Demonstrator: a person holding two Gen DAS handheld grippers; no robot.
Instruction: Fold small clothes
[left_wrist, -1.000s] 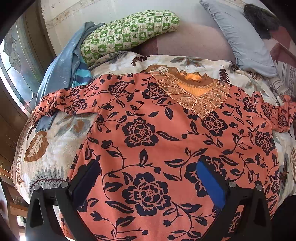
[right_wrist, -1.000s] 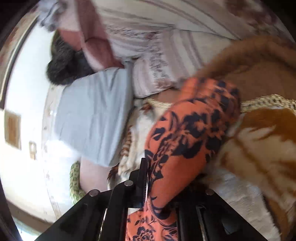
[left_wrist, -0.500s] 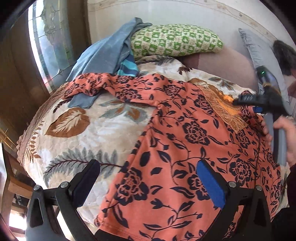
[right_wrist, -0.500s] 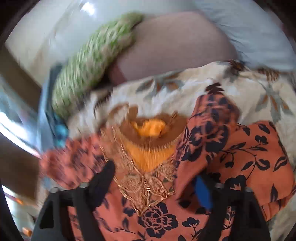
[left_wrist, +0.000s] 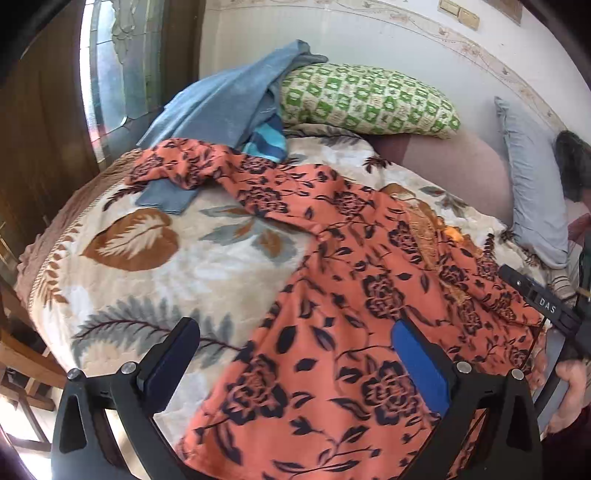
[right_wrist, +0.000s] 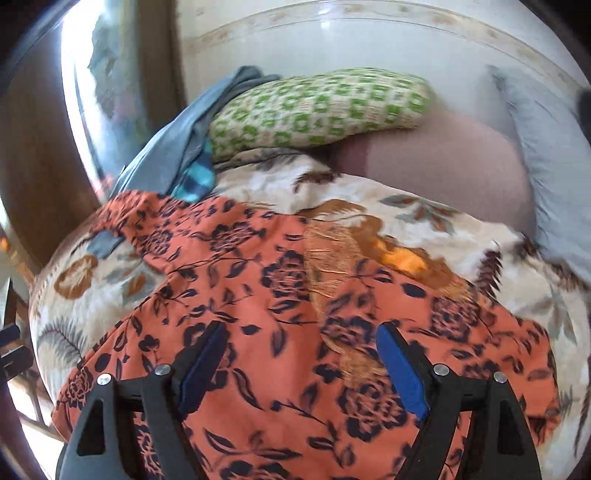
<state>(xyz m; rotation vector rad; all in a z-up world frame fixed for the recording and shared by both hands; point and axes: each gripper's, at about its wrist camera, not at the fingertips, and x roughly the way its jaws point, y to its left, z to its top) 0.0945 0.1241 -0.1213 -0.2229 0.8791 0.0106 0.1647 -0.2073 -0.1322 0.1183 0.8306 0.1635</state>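
Observation:
An orange top with dark floral print (left_wrist: 354, 295) lies spread on a leaf-patterned bedspread (left_wrist: 155, 266). Its left sleeve (left_wrist: 184, 166) stretches out toward the window. Its right sleeve lies folded over the body near the gold lace neckline (right_wrist: 332, 254). My left gripper (left_wrist: 295, 354) is open and empty, hovering above the top's lower left edge. My right gripper (right_wrist: 299, 354) is open and empty above the top (right_wrist: 280, 332), below the neckline. The right gripper's body also shows at the right edge of the left wrist view (left_wrist: 543, 302).
A green checked pillow (left_wrist: 369, 99) and a blue garment (left_wrist: 229, 103) lie at the head of the bed. A grey-blue pillow (left_wrist: 532, 192) leans at the right. A window (left_wrist: 110, 66) and wooden wall stand at the left. A small blue cloth (left_wrist: 166, 195) lies under the left sleeve.
My right gripper let go of the right sleeve after folding it over the body, then swung back above the top. My left gripper moved left toward the top's left side.

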